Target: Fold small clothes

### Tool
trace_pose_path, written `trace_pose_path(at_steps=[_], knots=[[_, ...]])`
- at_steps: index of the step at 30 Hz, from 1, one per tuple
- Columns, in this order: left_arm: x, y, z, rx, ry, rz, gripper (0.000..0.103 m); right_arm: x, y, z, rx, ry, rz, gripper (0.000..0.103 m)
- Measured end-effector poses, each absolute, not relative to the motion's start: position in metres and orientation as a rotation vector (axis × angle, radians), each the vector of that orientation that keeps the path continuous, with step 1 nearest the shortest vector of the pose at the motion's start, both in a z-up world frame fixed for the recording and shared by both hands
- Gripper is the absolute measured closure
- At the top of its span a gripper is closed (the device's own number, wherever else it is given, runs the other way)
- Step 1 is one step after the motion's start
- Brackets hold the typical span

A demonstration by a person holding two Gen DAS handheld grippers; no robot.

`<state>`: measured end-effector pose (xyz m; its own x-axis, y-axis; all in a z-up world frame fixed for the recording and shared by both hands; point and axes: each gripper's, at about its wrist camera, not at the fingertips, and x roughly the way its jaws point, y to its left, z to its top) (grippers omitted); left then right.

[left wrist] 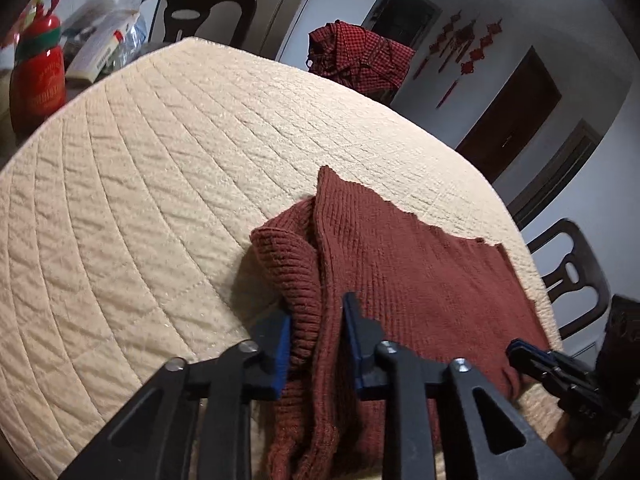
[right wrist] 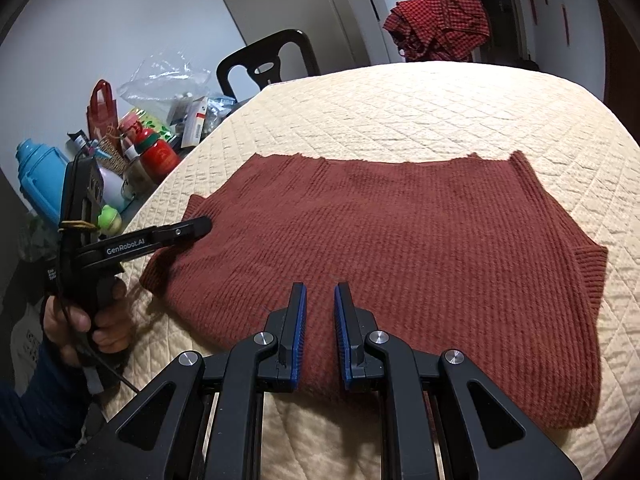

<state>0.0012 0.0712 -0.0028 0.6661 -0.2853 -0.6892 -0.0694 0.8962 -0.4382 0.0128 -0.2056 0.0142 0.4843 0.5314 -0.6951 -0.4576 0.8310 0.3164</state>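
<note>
Left tongs [left wrist: 316, 320] clamp sweater [right wrist: 400, 240] fold; right tongs [right wrist: 320, 300] slightly parted, empty, low.

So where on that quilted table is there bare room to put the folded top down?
Bare quilted table stretches beyond the rust knit top, toward the red checked cloth on the far chair, and to its far-left side. The edge by the red bottle and plastic bags is crowded.
</note>
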Motion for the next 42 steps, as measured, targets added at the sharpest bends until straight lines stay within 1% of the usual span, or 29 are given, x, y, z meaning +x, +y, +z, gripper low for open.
trace_pose_path(at_steps=[2, 6, 10, 14, 16, 19, 21, 24, 26, 27, 28, 29, 30, 32, 35, 38, 42], knots=[[0.003, 0.072, 0.004, -0.499, 0.838, -0.15, 0.084, 0.012, -0.211, 0.016, 0.096, 0.873, 0.593, 0.088], [0.002, 0.061, 0.036, -0.55, 0.781, -0.243, 0.085, 0.01, -0.231, 0.023, 0.12, 0.847, 0.554, 0.088], [0.006, 0.026, 0.073, -0.508, 0.725, -0.341, 0.086, 0.006, -0.255, 0.028, 0.15, 0.823, 0.505, 0.088], [0.022, -0.025, 0.093, -0.46, 0.713, -0.459, 0.087, -0.001, -0.281, 0.034, 0.185, 0.799, 0.452, 0.088], [0.031, -0.056, 0.091, -0.431, 0.729, -0.521, 0.088, -0.006, -0.295, 0.036, 0.204, 0.787, 0.42, 0.088], [0.047, -0.099, 0.071, -0.399, 0.799, -0.587, 0.089, -0.012, -0.314, 0.035, 0.237, 0.781, 0.383, 0.088], [0.058, -0.125, 0.051, -0.387, 0.87, -0.631, 0.094, -0.016, -0.324, 0.033, 0.256, 0.784, 0.37, 0.088], [0.065, -0.148, 0.028, -0.386, 0.975, -0.676, 0.094, -0.021, -0.333, 0.031, 0.287, 0.791, 0.376, 0.088], [0.061, -0.153, 0.028, -0.397, 0.986, -0.709, 0.092, -0.023, -0.338, 0.029, 0.325, 0.796, 0.398, 0.088], [0.056, -0.152, 0.033, -0.397, 0.968, -0.721, 0.09, -0.023, -0.34, 0.029, 0.34, 0.795, 0.407, 0.085], [0.052, -0.146, 0.043, -0.404, 0.931, -0.728, 0.083, -0.023, -0.343, 0.028, 0.365, 0.794, 0.422, 0.083], [0.048, -0.139, 0.052, -0.408, 0.896, -0.728, 0.077, -0.023, -0.345, 0.028, 0.396, 0.795, 0.444, 0.078], [0.044, -0.127, 0.062, -0.404, 0.847, -0.71, 0.075, -0.022, -0.348, 0.026, 0.438, 0.794, 0.475, 0.065], [0.039, -0.102, 0.076, -0.377, 0.788, -0.632, 0.074, -0.018, -0.348, 0.024, 0.532, 0.793, 0.548, 0.052], [0.031, -0.068, 0.079, -0.34, 0.748, -0.513, 0.074, -0.006, -0.338, 0.02, 0.597, 0.824, 0.622, 0.051], [0.027, -0.041, 0.068, -0.329, 0.76, -0.436, 0.074, 0.009, -0.323, 0.015, 0.614, 0.869, 0.662, 0.051], [0.012, -0.026, 0.051, -0.319, 0.776, -0.388, 0.074, 0.037, -0.301, -0.001, 0.606, 0.969, 0.678, 0.051]])
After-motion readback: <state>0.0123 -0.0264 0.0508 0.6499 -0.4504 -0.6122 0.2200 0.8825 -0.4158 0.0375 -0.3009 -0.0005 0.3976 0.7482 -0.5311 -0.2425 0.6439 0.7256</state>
